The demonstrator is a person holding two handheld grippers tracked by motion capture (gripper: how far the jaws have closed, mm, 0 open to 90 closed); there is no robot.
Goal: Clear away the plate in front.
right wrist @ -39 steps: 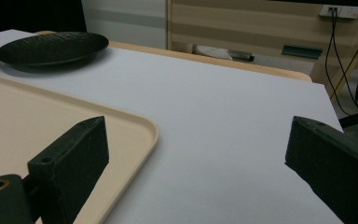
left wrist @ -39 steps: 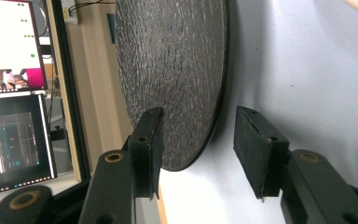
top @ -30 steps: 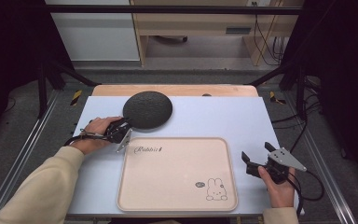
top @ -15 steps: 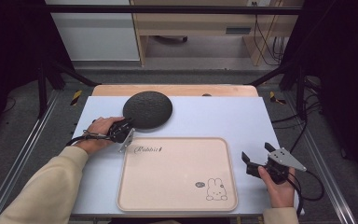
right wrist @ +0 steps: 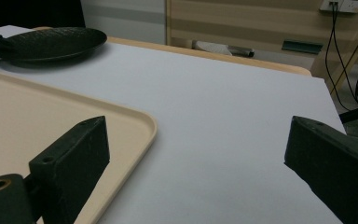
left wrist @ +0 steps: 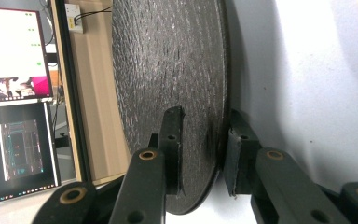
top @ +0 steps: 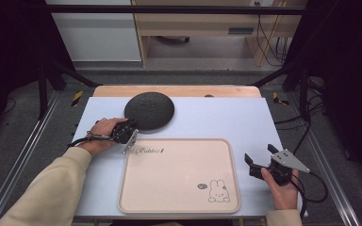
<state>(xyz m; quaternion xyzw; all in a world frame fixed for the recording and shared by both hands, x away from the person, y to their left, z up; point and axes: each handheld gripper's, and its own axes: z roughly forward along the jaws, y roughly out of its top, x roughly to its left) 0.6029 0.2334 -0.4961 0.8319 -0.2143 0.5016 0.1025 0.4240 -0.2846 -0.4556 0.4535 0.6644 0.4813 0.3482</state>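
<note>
High view: the black plate (top: 149, 110) sits at the far left of the white table (top: 217, 117), just beyond the tray (top: 179, 176), and the left gripper (top: 128, 130) has its near rim. The left gripper view shows the grip closely: one jaw lies over the textured top, the other under the edge, pinching the rim between them, with the plate (left wrist: 172, 88) seeming to tilt off the surface on that side.

The bite looks shallow, so a good lift probably means keeping the squeeze firm and raising slowly, since a wide plate held at one edge tends to droop or twist out. Keeping it level and low over the tray's lip before setting it down flat would likely help.

The right gripper (top: 264, 162) rests by the tray's right edge, jaws spread wide and holding nothing; it could steady the tray if that slides.
</note>
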